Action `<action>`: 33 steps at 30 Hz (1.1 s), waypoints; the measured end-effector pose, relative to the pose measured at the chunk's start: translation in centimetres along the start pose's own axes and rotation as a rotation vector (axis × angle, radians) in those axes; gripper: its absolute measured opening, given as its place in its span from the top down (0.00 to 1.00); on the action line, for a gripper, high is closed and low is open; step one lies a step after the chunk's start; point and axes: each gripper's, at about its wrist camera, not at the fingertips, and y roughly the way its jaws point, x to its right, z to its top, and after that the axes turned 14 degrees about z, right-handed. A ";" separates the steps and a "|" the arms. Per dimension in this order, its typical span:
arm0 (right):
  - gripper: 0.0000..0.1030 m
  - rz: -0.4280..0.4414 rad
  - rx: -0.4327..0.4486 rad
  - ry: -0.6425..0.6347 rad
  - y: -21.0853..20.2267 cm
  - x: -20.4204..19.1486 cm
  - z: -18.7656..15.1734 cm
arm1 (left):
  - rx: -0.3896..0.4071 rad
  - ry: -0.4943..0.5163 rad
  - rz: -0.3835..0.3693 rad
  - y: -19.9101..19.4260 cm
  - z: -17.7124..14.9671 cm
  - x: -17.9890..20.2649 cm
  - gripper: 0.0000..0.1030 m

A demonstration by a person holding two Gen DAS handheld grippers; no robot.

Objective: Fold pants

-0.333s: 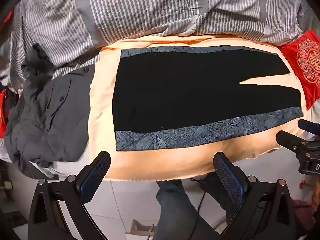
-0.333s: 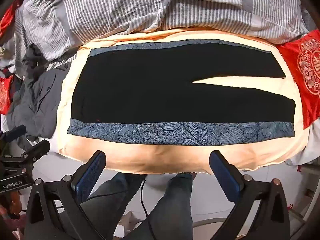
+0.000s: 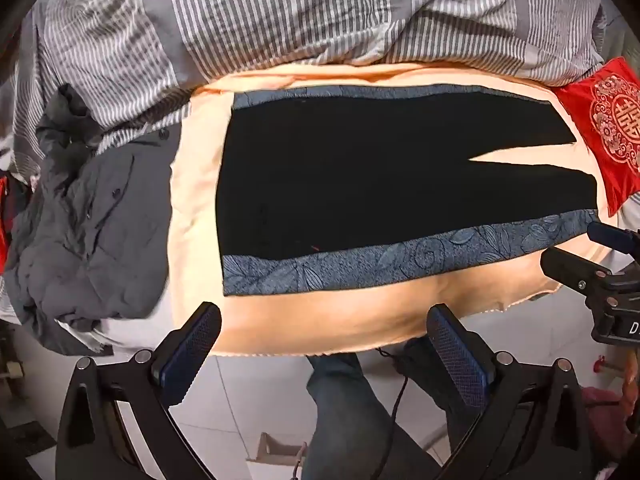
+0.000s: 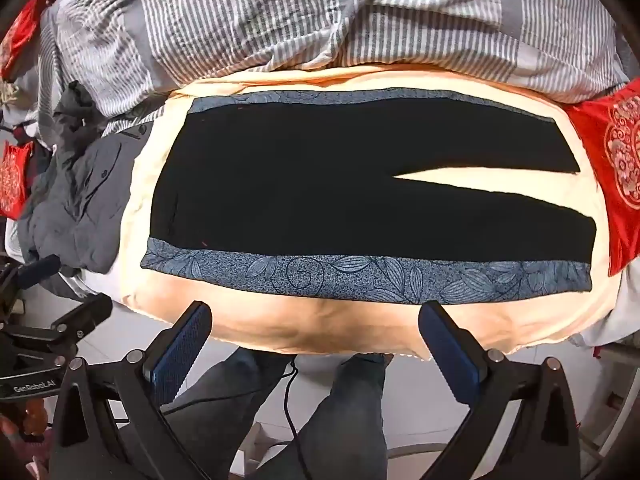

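Note:
Black pants with blue leaf-patterned side bands lie spread flat on a peach sheet, waist to the left, the two legs parting at the right. My left gripper hovers above the bed's near edge, open and empty. My right gripper hangs likewise over the near edge, open with nothing between its fingers. The right gripper's body shows at the right edge of the left wrist view; the left gripper's body shows at the left edge of the right wrist view.
A grey crumpled shirt lies left of the pants. A striped grey duvet is bunched behind them. A red cushion sits at the right. A person's jeans-clad legs stand on the tiled floor below.
Both views have shifted only slightly; the pants sit a touch lower and further right in the frames. Both grippers stay open.

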 end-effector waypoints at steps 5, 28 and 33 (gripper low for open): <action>0.00 0.004 -0.006 -0.024 -0.3 0.2 0.3 | -0.016 -0.007 -0.006 0.0 0.4 0.0 0.00; 0.00 0.025 -0.028 -0.023 0.3 0.3 0.3 | -0.008 -0.019 0.033 -0.1 0.4 -0.3 0.00; 0.00 0.029 -0.030 -0.016 0.4 0.6 0.3 | -0.011 -0.018 0.036 0.0 0.4 -0.3 0.00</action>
